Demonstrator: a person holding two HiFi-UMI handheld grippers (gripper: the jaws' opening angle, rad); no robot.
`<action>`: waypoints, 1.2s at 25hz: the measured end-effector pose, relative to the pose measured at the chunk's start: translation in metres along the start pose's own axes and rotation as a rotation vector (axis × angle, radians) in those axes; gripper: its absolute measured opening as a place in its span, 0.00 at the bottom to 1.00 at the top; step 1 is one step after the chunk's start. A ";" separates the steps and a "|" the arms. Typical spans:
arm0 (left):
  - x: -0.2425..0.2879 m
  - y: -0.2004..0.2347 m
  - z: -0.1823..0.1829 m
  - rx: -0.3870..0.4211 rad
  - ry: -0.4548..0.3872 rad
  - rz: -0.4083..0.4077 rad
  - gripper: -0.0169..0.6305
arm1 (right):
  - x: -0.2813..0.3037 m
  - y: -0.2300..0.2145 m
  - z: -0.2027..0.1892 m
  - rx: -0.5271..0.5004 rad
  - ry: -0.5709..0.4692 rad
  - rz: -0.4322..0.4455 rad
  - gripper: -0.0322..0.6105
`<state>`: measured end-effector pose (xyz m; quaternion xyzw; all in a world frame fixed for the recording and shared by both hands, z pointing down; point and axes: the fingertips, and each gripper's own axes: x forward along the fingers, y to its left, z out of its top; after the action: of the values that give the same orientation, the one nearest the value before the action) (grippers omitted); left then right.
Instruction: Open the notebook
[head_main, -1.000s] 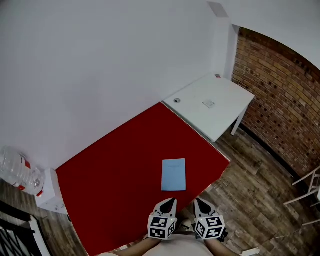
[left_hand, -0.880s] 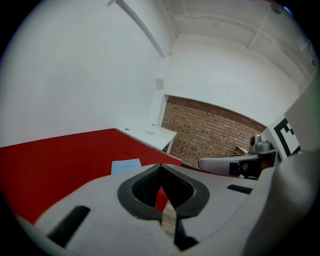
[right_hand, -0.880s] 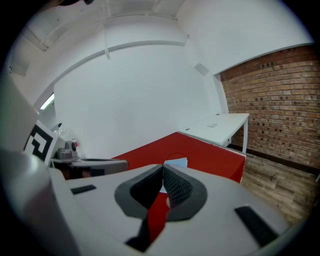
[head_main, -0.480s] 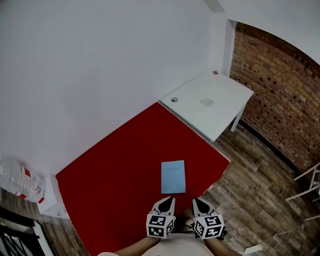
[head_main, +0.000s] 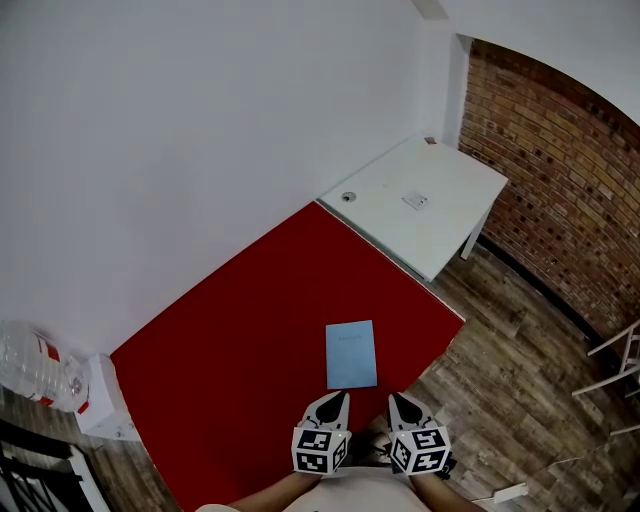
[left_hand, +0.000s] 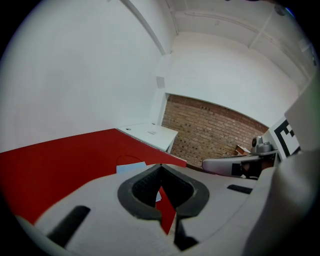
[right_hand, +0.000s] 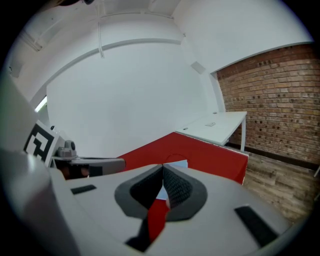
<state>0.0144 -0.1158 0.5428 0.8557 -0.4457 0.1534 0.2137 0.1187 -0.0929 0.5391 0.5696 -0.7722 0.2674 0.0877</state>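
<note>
While the left gripper (head_main: 337, 400) and right gripper (head_main: 399, 402) hung just short of the shut notebook (head_main: 351, 354), jaws together and empty, one likely needed parting to nip its free edge.

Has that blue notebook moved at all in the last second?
No. The notebook sits just as near the red table's front edge as before; only the whole view shifted slightly.

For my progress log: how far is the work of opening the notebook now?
Done: nothing yet; the blue notebook lies closed and flat on the red table. In hand: the left gripper and right gripper hover at the table's near edge, short of the notebook, jaws together and empty. Left: reach the cover, lift it and fold it open.
</note>
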 end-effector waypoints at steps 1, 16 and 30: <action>0.000 0.002 -0.001 -0.001 0.002 0.002 0.03 | 0.002 0.000 -0.002 0.000 0.006 -0.003 0.06; 0.022 0.039 -0.025 -0.013 0.037 0.029 0.03 | 0.050 -0.009 -0.028 -0.038 0.093 -0.025 0.06; 0.048 0.053 -0.060 -0.031 0.092 0.029 0.03 | 0.121 -0.045 -0.094 0.038 0.229 -0.049 0.15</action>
<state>-0.0073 -0.1456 0.6285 0.8377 -0.4502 0.1886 0.2449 0.1040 -0.1551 0.6854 0.5559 -0.7377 0.3429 0.1709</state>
